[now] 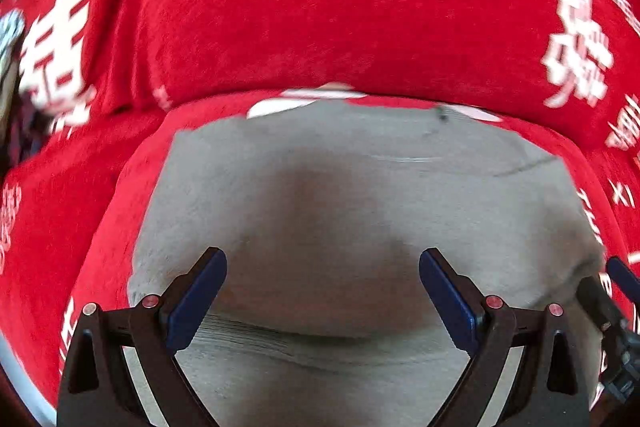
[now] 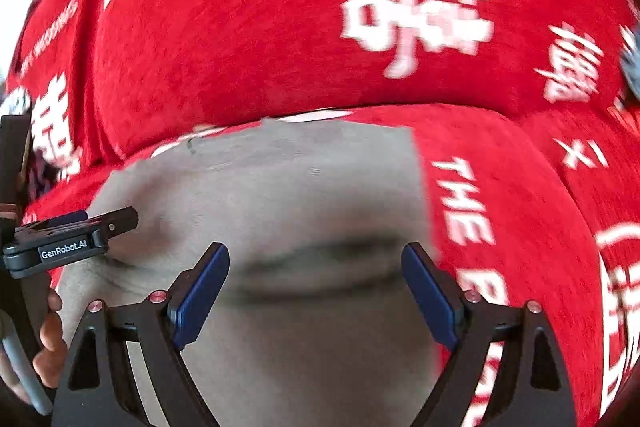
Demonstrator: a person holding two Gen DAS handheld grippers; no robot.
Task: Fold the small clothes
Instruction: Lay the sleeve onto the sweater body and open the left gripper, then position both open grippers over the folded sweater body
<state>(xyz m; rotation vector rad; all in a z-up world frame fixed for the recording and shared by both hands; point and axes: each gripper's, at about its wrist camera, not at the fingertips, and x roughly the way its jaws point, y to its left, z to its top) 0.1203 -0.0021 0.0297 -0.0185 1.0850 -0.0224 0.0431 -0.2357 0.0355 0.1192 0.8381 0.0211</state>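
Grey knit garment (image 1: 340,195) lies flat on red cloth w/ white characters and lettering (image 1: 280,7); what carries the cloth is not visible, so desk or bed cannot be told. Cloth rises in a raised fold or bank along the far side of the garment in both views. Garment's far edge sits just below that bank; a strip of white print (image 1: 304,99) shows at the edge. Garment shows soft creases: a dark shallow hollow across the middle in left wrist view, a dark crease line running across betw. the fingers in right wrist view. Ribbed band (image 1: 256,339) visible near bottom of left wrist view. Left gripper (image 1: 323,293): fingers spread wide apart, blue pads (image 1: 196,301) facing inward, nothing betw. them, hovering over near part of garment; contact w/ fabric cannot be confirmed. Right gripper (image 2: 316,291): fingers likewise spread wide, released, nothing clamped, over garment's near part, red cloth just beside its right finger. Right gripper's tip also enters left wrist view at lower right. In right wrist view, left gripper body enters from the left edge, label "GenRobot.AI" legible, over garment's left side. Person's hand (image 2: 50,339) seen at lower left of right wrist view, wrapped round a handle. Both views motion-blurred; fine detail of print unreadable in places.
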